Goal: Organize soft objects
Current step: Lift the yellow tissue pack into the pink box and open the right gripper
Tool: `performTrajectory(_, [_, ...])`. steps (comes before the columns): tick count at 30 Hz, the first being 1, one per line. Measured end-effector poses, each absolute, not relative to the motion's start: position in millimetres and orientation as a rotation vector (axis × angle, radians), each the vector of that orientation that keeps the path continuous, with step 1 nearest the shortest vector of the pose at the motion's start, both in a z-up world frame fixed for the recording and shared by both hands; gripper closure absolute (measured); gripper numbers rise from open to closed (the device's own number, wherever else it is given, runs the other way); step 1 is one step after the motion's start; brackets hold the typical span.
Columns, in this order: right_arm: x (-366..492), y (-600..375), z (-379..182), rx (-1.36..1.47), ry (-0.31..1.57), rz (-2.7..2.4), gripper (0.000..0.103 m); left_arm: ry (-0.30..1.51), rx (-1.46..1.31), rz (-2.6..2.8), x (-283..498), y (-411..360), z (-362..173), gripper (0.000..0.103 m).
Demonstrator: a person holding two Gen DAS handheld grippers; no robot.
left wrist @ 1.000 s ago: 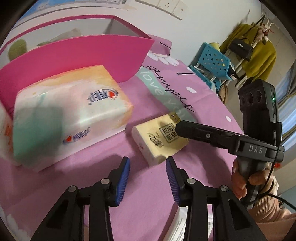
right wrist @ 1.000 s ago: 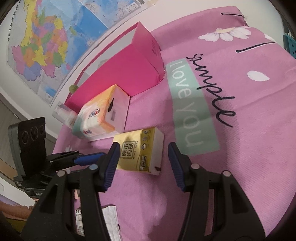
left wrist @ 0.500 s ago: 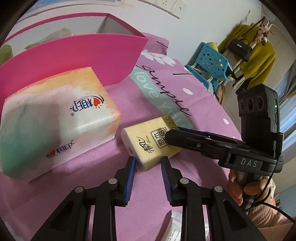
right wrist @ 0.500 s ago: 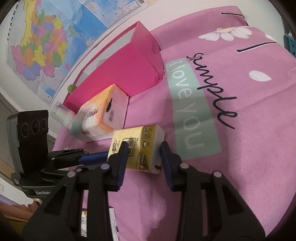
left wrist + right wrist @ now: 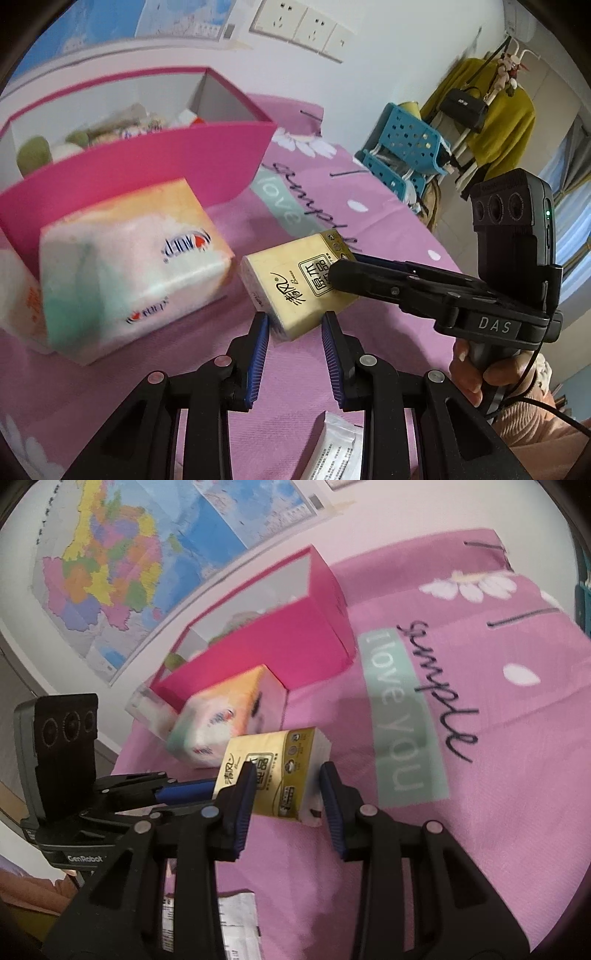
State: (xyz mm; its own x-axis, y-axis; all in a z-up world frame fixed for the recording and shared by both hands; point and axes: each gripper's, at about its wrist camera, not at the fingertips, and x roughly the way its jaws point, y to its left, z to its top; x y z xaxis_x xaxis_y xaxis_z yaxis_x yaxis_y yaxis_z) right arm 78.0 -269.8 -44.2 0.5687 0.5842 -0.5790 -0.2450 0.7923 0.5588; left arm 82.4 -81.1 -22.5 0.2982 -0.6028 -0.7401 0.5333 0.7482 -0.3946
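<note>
Yellow tissue pack (image 5: 295, 291) gripped between both tongs.

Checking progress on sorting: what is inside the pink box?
The pink box already holds blurred soft items, greenish and whitish, with a bit of red. Its front wall covers their lower parts and the box floor, so no count is possible.

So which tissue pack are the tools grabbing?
The small yellow tissue pack; both tools pinch it. The bigger white-and-orange pack sits untouched by the pink box.

Bedroom (floral bedsheet (image 5: 480, 812), coat rack (image 5: 495, 88)).
</note>
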Motion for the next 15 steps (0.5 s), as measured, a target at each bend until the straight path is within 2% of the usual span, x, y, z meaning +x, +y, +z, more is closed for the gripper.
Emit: performTrajectory(15, [82, -261, -14, 0.407, 0.767, 0.541, 0.064, 0.942, -0.082, -0.739, 84, -72, 2, 0.075])
